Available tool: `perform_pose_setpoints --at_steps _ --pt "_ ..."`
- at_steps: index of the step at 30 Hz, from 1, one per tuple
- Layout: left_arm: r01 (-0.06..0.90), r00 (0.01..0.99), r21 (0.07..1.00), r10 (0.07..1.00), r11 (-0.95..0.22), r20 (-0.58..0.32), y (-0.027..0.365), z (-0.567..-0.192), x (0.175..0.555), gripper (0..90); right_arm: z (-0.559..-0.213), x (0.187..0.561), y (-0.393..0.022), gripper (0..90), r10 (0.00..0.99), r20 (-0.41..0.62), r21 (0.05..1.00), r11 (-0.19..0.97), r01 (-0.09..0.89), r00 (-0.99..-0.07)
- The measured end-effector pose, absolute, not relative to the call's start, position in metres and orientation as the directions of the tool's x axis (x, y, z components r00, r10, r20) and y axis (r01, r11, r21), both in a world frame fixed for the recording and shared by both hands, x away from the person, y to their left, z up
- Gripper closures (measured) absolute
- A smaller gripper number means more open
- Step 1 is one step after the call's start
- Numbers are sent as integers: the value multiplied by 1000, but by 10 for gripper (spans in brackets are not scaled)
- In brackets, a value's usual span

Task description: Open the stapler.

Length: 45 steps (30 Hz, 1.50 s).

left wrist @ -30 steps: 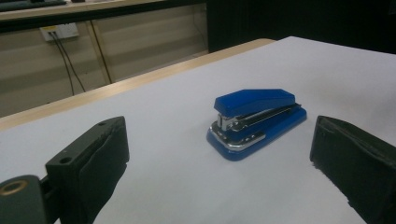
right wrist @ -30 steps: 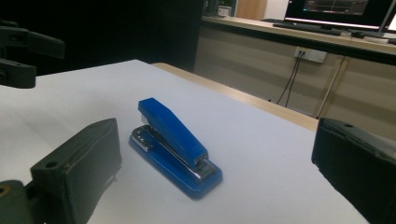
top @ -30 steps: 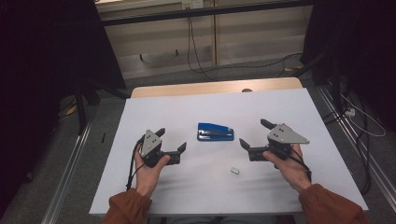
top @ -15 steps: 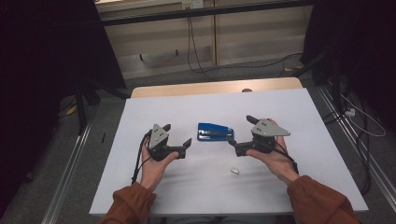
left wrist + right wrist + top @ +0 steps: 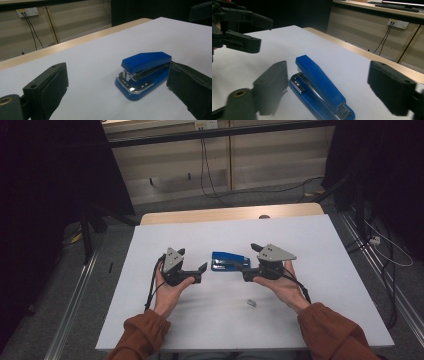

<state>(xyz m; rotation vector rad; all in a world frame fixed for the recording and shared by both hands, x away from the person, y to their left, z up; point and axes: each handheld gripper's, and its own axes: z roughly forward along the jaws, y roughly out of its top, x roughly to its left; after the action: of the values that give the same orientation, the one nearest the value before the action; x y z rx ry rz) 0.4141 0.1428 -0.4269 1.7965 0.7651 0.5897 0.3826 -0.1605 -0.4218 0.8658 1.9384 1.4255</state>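
We have both grippers closing in on the blue stapler (image 5: 230, 261), which lies flat near the middle of the white counter (image 5: 320, 245), its metal-nosed front end toward our left side. Our left gripper (image 5: 192, 264) sits just beside that front end with its jaws spread and nothing between them; in the left gripper view the stapler (image 5: 143, 71) lies ahead, close against one jaw rather than centred in the gap. Our right gripper (image 5: 248, 262) has come up to the opposite end; its jaws have just been narrowing, yet they stand apart and grasp nothing, with the stapler (image 5: 319, 87) lying lengthwise in the gap between them. We judge the main risk to be a push instead of a grip: a pad meeting the smooth plastic top off-centre could skate the stapler across the slick sheet or spin it flat. Pinching the hinged top arm alone might let the base swing open on lifting. If both grippers press from opposite ends unevenly, the stapler could twist out sideways. A small pale scrap (image 5: 251, 303) lies near our right wrist, well apart from the stapler and unlikely to interfere.
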Motion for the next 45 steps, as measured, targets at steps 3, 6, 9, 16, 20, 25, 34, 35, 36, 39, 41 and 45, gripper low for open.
perform_pose_setpoints --at_steps 3,6,9,16,20,25,34,35,36,39,41,45 --pt "221 670 941 741 -255 43 142 -426 420 38 -423 385 -156 215 767 -76 959 231 164 -637" --pt "216 672 945 740 -244 38 138 -424 425 38 -426 387 -152 268 756 -65 955 237 180 -651" --pt "222 671 943 740 -248 37 135 -426 428 39 -427 389 -150 352 745 -66 951 248 184 -664" --pt "219 661 943 749 -249 44 132 -422 442 36 -433 397 -145 471 731 -60 944 262 200 -679" --pt "213 655 946 754 -244 47 130 -419 448 35 -434 400 -143 525 722 -55 941 268 205 -690" --pt "236 660 940 750 -245 29 129 -424 450 33 -436 404 -134 669 712 -59 939 277 202 -700" --pt "280 658 918 752 -280 29 128 -430 452 30 -442 406 -130 853 673 -51 912 333 241 -738" --pt "282 658 918 753 -278 26 129 -430 453 29 -442 406 -129 853 668 -62 904 353 243 -741" --pt "282 658 918 753 -278 26 129 -430 453 29 -442 406 -129 853 668 -62 904 353 243 -741" --pt "283 658 917 753 -280 27 130 -430 453 29 -442 407 -130 853 671 -64 900 359 247 -739" --pt "283 657 918 753 -279 26 131 -430 454 29 -443 408 -131 854 674 -59 900 354 253 -736" --pt "284 651 919 759 -272 24 132 -429 454 29 -445 409 -131 849 677 -26 897 340 281 -736"
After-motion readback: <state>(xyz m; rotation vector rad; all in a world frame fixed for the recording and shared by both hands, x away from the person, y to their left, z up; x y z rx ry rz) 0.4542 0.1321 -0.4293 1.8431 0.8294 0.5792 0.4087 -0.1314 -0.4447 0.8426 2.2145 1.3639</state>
